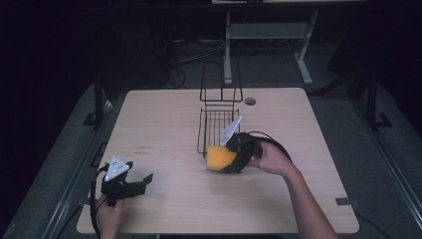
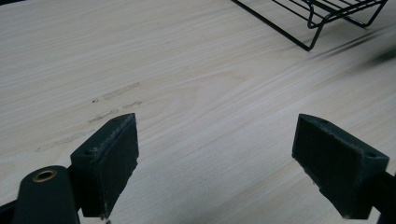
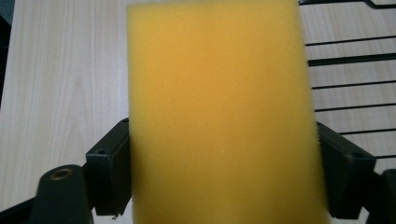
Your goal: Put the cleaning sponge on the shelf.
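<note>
- The right gripper [image 1: 230,162] has its jaws pressed against both sides of a yellow sponge [image 1: 219,158]; in the right gripper view the sponge [image 3: 219,112] stands between the two black jaws and hides most of what lies ahead
- The sponge sits at the near end of the black wire rack [image 1: 218,127], just beside its front edge and low over the bench [image 1: 164,124]; whether it touches the wood I cannot tell
- The left gripper [image 1: 138,183] rests well to the near left of the rack; its jaws stand wide apart with nothing between them, bare bench [image 2: 205,93] beneath and a corner of the rack [image 2: 322,18] far off
- Risk, as I judge it: the sponge is soft, so the squeeze may let it bow and slip out if it is swung quickly; its leading edge could catch on the rack's front wire and fold or pull free; a nudge from the gripper could also slide the light rack, since the other hand is not steadying it
- No brand, label or readable writing shows; faint grey smudges [image 2: 116,93] mark the wood left of the rack, too blurred to read
</note>
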